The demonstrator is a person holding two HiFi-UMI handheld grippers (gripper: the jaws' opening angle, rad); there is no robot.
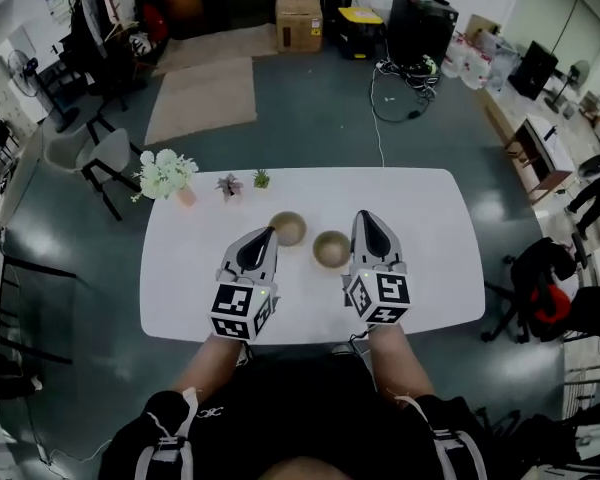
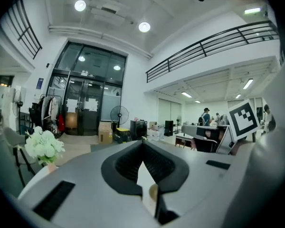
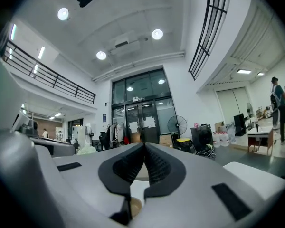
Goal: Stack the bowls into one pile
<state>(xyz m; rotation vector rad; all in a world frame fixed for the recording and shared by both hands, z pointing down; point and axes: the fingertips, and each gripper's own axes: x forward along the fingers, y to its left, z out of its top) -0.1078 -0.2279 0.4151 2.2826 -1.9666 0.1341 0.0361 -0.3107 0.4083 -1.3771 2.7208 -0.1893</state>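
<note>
Head view, table: the white table [image 1: 430, 268] carries two brown bowls that stand apart, so there is no pile yet.
Head view, grippers: the left gripper [image 1: 269, 232] and the right gripper [image 1: 364, 215] are held side by side above the table and point away from the person. Each seems placed to have a bowl within reach.
Head view, bowls: the far bowl [image 1: 288, 228] sits just beside the left gripper's tip. The near bowl [image 1: 332, 249] lies between the two grippers, closer to the right one. Both bowls are upright with their mouths up, which suits nesting one inside the other.
Head view, rest: the flowers [image 1: 165, 174] and two small plants [image 1: 244, 182] stand along the far edge of the table, well apart from the bowls.
Left gripper view, fingers: the dark ribbed fingers [image 2: 126, 167] meet at their tips with nothing between them. Below the tips a narrow gap shows white table and a tan sliver, probably a bowl rim, though it is too small to be sure.
Right gripper view, fingers: the fingers [image 3: 123, 167] are also together and empty. Tan patches show in the gap under the tips, which fits a bowl lying just ahead.
Stage, as judged: stacking has not begun. One pair of fingers must part before it can take a rim.
</note>
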